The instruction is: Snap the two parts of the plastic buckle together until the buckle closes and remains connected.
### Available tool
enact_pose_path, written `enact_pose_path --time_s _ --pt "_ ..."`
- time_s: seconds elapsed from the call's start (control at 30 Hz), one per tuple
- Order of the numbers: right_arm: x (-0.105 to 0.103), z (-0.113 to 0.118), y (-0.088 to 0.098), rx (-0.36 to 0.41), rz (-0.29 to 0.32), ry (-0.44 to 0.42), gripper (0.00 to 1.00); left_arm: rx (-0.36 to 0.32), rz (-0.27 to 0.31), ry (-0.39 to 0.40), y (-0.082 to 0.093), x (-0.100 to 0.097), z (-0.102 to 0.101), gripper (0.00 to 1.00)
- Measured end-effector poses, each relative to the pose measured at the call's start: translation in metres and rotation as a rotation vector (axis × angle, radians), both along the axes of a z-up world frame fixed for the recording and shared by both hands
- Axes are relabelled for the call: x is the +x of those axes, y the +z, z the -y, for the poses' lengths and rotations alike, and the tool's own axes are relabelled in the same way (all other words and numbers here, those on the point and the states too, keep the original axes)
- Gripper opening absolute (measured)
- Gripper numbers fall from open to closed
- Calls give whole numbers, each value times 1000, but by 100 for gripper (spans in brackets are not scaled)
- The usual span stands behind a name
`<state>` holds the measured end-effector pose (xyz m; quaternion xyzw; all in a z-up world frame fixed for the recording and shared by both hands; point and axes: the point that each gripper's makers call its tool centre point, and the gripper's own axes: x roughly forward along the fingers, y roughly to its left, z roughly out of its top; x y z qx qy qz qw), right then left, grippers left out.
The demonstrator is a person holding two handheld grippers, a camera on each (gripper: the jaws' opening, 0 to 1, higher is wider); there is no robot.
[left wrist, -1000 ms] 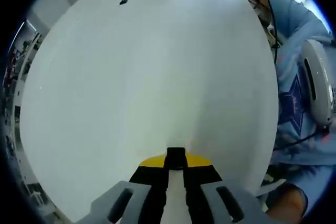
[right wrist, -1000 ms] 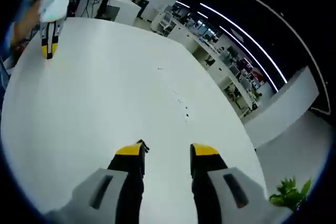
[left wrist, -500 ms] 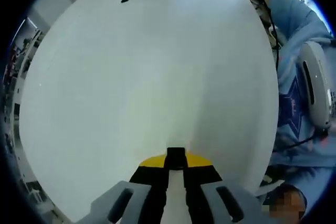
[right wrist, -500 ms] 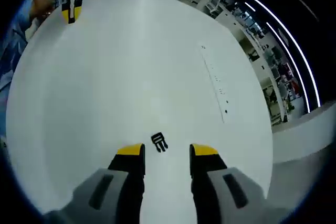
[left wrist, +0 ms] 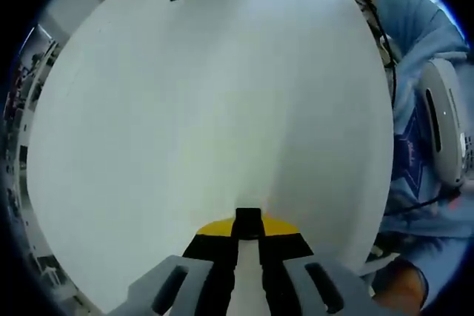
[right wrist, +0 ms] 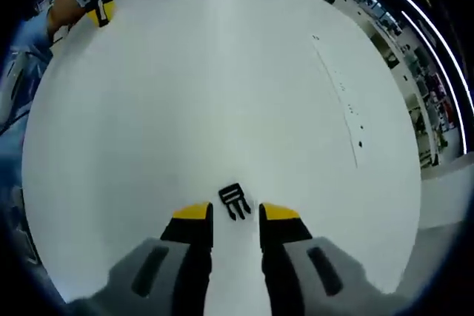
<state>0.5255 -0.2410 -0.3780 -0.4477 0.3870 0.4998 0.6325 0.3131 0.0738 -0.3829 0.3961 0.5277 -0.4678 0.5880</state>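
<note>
Buckle half [right wrist: 235, 202] flat on white bench [right wrist: 222, 94], just beyond spread tips of right hand-held gripper [right wrist: 235, 212], untouched. Left hand-held gripper [left wrist: 247, 225] well apart, clenched on black buckle piece [left wrist: 247, 217].

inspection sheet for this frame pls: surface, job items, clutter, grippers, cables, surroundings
Surface: white table, bare and clean.
Job's things: black pronged buckle part lying on the table just ahead of the right gripper; another black piece pinched in the left gripper.
Clutter: nothing seen.
Grippers: right open, not touching the part; left shut.
Cables: black cable over a person's blue sleeve.
Surroundings: office with ceiling light strips.
</note>
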Motion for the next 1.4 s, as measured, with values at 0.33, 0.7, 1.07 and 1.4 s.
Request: enact_pose_path --time_s 0.33,0.7,1.07,1.4 --pt "5 -3 -3 48 -115 -61 20 -3 -4 -3 1 0 0 10" --pt "4 -6 -2 124 -170 -150 12 -15 -5 13 2 1 2 10" --pt "5 -6 -2 71 -163 -249 11 -15 -16 30 1 -1 3 10" --pt "-13 -9 -4 17 -160 -265 11 -12 -18 42 0 -2 3 10"
